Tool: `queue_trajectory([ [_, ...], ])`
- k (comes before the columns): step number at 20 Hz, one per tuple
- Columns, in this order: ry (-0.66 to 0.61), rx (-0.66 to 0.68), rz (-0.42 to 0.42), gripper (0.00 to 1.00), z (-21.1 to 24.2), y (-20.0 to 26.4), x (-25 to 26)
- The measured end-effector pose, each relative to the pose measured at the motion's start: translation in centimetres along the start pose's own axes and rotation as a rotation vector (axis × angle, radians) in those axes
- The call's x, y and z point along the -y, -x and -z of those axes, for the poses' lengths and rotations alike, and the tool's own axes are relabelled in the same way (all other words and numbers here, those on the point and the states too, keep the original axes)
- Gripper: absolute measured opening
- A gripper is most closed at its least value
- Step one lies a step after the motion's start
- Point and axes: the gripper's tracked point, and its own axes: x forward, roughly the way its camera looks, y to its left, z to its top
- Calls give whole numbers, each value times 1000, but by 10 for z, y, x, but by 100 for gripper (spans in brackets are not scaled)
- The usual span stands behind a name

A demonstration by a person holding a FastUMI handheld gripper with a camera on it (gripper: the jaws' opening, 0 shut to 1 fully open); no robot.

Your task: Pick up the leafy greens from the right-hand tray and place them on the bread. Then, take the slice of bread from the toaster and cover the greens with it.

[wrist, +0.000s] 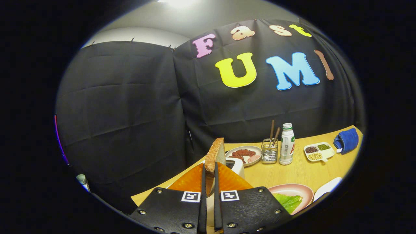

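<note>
My gripper (209,180) is shut on a slice of bread (215,153), which stands upright on its edge between the two fingers and rises above their tips. Just behind the slice sits the white toaster (236,165). Right of the fingers a pink plate (304,190) holds the leafy greens (287,201); I cannot tell whether bread lies under them.
Farther back stand a plate of meat slices (244,153), a wire holder with chopsticks (269,151) and a white bottle (287,144). A small divided dish of beans (318,151) and a blue cloth (347,139) lie right. A white plate rim (327,187) is beside the pink plate.
</note>
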Motion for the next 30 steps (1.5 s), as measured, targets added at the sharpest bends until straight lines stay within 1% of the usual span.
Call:
queue_trajectory([
  [7,-27,64,7,9,-23,15,6],
  [12,-37,83,33,9,-24,24,19],
  [15,-43,84,64,9,-23,30,37],
  [18,-30,78,132,9,-17,42,67],
  [21,-34,55,218,9,-2,57,103],
  [25,-50,17,310,9,21,72,145],
  [30,-40,-26,414,9,48,87,180],
])
